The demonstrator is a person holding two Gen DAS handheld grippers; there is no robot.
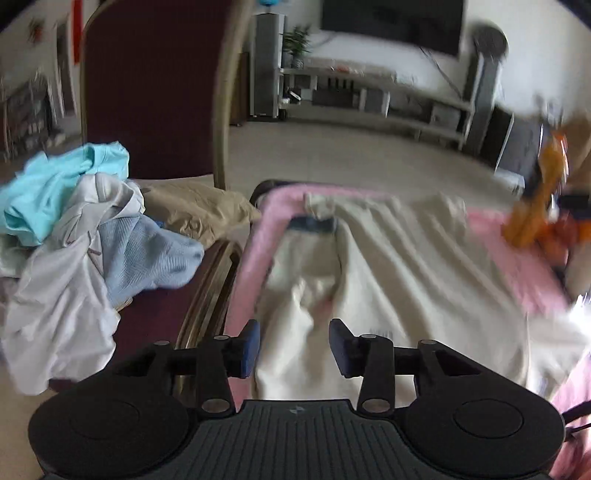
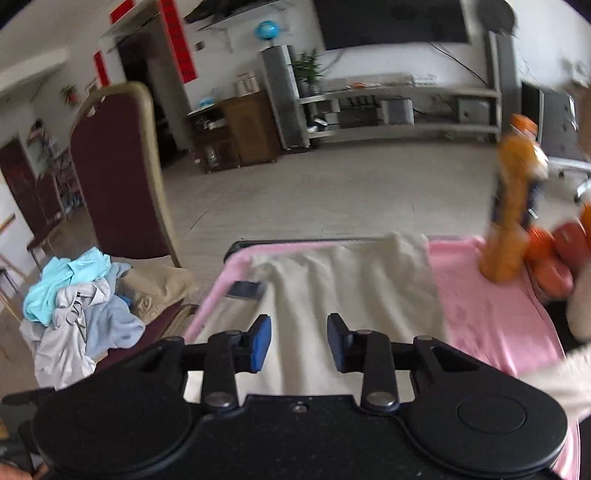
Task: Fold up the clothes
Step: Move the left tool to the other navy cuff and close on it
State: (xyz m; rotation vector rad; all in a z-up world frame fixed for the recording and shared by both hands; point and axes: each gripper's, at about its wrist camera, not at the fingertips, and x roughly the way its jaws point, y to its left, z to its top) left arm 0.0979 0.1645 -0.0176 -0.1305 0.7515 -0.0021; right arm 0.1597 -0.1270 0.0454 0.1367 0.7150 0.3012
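pale floor (image 2: 332,192), maroon chair (image 2: 110,177), wall television (image 2: 391,22)

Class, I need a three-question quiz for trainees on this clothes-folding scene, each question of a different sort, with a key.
1. True or false: the left hand-held gripper is shut on the cream garment.
2. Multiple choice: the pile of unfolded clothes lies on A) the floor, B) the maroon chair, C) the TV stand.
3. Fill in: the cream garment is spread on a ____ cover.

Key: 1 false, the jaws are open with nothing between them, as on the right hand-held gripper; 2 B; 3 pink.
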